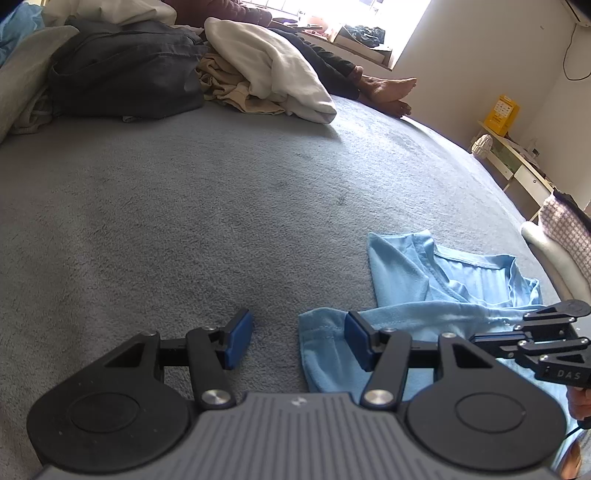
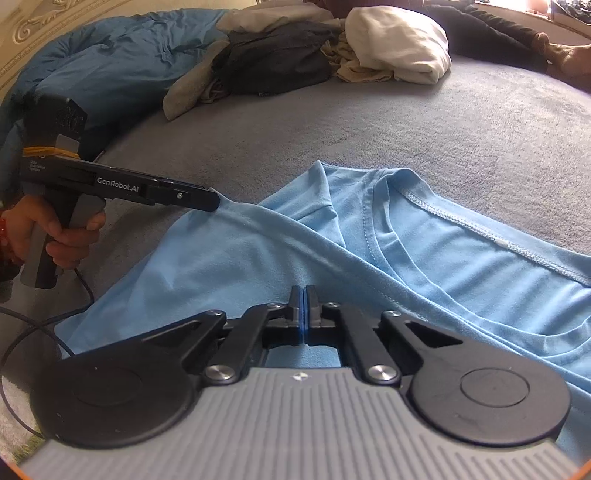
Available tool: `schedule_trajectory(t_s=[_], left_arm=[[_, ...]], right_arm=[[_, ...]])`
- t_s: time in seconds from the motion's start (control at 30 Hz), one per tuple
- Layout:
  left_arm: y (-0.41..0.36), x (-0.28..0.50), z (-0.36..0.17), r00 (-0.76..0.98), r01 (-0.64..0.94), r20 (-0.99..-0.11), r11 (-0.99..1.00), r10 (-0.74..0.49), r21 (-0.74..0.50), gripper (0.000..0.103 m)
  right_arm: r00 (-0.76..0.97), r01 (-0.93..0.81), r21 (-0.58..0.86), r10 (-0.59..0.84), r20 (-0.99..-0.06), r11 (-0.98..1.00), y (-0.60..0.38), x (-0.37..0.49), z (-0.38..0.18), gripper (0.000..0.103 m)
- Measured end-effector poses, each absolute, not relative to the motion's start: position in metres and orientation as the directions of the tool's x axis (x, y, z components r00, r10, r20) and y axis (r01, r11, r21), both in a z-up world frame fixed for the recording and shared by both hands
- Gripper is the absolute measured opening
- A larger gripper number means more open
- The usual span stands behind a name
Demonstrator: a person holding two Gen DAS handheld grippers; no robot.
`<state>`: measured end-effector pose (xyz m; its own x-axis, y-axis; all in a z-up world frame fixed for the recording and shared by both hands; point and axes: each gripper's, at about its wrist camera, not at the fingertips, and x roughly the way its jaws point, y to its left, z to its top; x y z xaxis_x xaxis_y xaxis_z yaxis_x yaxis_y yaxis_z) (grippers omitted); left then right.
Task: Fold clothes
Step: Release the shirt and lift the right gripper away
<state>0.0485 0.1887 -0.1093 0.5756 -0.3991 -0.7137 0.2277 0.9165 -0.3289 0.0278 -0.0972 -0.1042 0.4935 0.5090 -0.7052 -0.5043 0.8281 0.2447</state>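
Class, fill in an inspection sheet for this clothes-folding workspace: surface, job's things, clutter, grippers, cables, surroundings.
Surface: grey blanket on a bed.
Job's things: light blue T-shirt, crumpled, neckline showing.
Clutter: pile of clothes and white pillow at the far side.
Grippers: left gripper open, one pad over the shirt's edge; right gripper shut above the shirt.
Cables: black cable below the left hand.
Surroundings: a person's feet, bright window, yellow box.

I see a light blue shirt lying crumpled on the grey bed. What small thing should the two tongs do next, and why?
Probably slide the open left tongs sideways over the sleeve hem of the light blue cotton T-shirt and pinch it. Only one blue pad sits over the cloth; the other is over bare grey blanket. The right tongs look shut, empty.
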Motion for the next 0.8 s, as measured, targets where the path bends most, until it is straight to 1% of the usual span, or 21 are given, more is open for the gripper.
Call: schedule_trajectory(t_s=[0.3,0.4,0.5,0.57,0.67,0.8], left_arm=[[0.189,0.049,-0.108,0.575,0.234,-0.714,0.916,-0.4,-0.326,0.057],[0.19,0.049,-0.108,0.574,0.235,-0.714,0.916,-0.401,-0.326,0.057],[0.191,0.049,-0.107,0.572,0.236,-0.714,0.915,-0.403,-0.328,0.057],[0.191,0.05,-0.107,0.569,0.237,-0.715,0.914,-0.405,-0.329,0.057],[0.193,0.05,-0.106,0.559,0.244,-0.719,0.911,-0.413,-0.333,0.057],[0.196,0.051,-0.106,0.547,0.251,-0.722,0.906,-0.423,-0.341,0.057]], right_arm=[[0.532,-0.472,0.245,0.495,-0.686,0.847,-0.115,0.02,-0.091,0.0],[0.556,-0.447,0.238,0.476,-0.681,0.862,-0.126,0.018,-0.083,0.0],[0.604,-0.393,0.214,0.426,-0.673,0.894,-0.147,0.013,-0.07,0.0],[0.649,-0.329,0.184,0.363,-0.668,0.926,-0.17,0.006,-0.056,0.0],[0.712,-0.188,0.103,0.208,-0.67,0.977,-0.215,-0.018,-0.03,0.0],[0.699,0.075,-0.07,-0.103,-0.707,0.995,-0.291,-0.084,0.009,0.0]])
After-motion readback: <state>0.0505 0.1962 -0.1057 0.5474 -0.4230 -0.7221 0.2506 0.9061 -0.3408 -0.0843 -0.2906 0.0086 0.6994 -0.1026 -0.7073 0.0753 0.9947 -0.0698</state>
